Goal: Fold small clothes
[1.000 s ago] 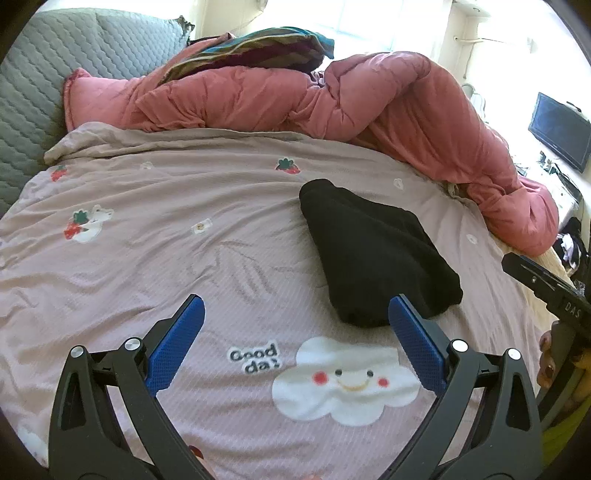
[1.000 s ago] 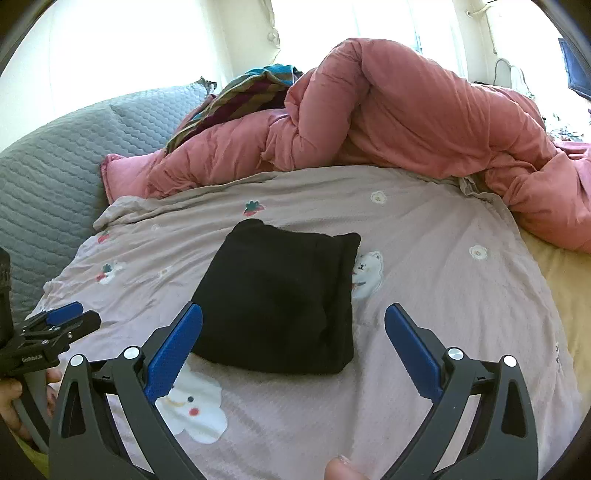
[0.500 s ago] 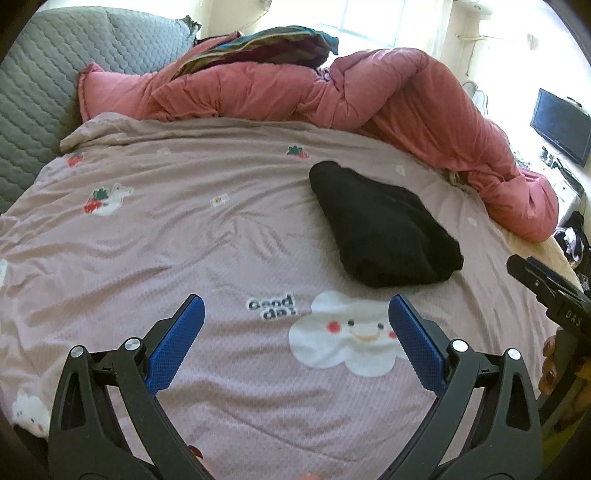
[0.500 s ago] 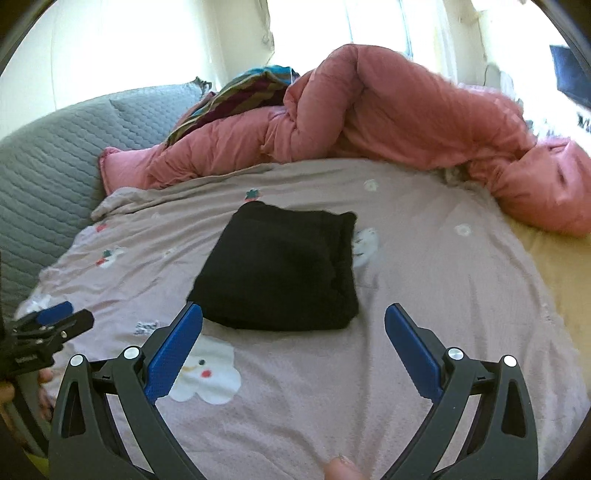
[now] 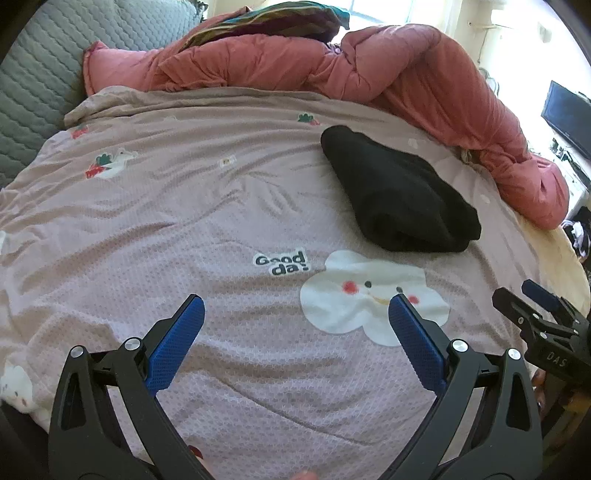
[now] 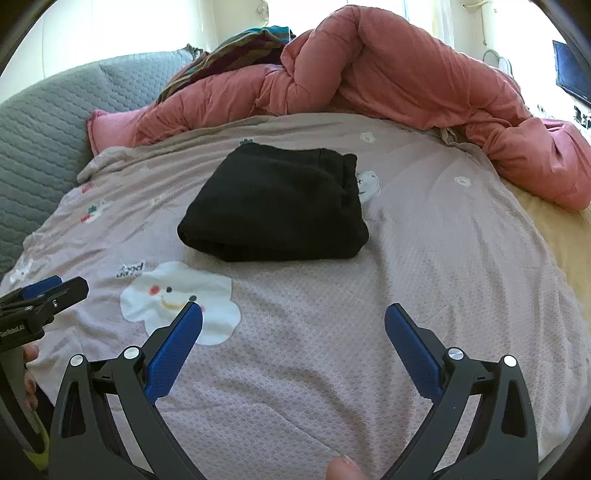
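A black garment lies folded into a compact rectangle on the mauve patterned bedsheet; it also shows in the right wrist view. My left gripper is open and empty, held above the sheet well short of the garment, near a white cloud print. My right gripper is open and empty, also well short of the garment. Each gripper shows at the edge of the other's view: the right one and the left one.
A bunched pink duvet lies along the far side and right of the bed, with a striped blanket on top. A grey quilted headboard stands at the left. A dark screen is at the far right.
Both grippers have pulled back from the folded garment toward the near edge of the bed, so it looks smaller and farther away. Both stayed open and empty.
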The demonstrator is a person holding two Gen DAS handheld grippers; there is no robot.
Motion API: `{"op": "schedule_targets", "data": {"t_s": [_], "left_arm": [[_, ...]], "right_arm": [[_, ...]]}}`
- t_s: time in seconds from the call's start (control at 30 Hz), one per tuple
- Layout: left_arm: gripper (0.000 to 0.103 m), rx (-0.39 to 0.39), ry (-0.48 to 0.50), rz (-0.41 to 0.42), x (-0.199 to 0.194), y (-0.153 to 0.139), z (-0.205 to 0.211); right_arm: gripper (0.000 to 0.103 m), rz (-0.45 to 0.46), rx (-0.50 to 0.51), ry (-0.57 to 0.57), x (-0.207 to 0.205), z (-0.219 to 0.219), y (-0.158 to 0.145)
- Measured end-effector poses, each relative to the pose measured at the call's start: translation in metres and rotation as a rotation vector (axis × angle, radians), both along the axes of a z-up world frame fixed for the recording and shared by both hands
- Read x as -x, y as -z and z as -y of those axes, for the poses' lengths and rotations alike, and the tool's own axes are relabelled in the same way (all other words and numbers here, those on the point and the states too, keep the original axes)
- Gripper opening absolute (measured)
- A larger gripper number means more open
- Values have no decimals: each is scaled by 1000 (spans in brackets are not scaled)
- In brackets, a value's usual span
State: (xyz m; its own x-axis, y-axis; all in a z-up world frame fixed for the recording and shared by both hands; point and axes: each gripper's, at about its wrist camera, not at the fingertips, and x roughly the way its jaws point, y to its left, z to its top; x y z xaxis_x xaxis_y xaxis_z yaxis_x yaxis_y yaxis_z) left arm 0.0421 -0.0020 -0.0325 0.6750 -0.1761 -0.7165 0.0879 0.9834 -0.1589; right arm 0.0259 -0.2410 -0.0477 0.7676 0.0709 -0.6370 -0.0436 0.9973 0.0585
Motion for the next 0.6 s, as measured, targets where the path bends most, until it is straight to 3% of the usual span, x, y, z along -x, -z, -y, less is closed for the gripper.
{"op": "schedule_targets", "data": {"t_s": [0.6], "left_arm": [[93, -18, 3, 3, 4, -2, 3]], "right_arm": [[98, -17, 0, -9, -1, -6, 7]]}}
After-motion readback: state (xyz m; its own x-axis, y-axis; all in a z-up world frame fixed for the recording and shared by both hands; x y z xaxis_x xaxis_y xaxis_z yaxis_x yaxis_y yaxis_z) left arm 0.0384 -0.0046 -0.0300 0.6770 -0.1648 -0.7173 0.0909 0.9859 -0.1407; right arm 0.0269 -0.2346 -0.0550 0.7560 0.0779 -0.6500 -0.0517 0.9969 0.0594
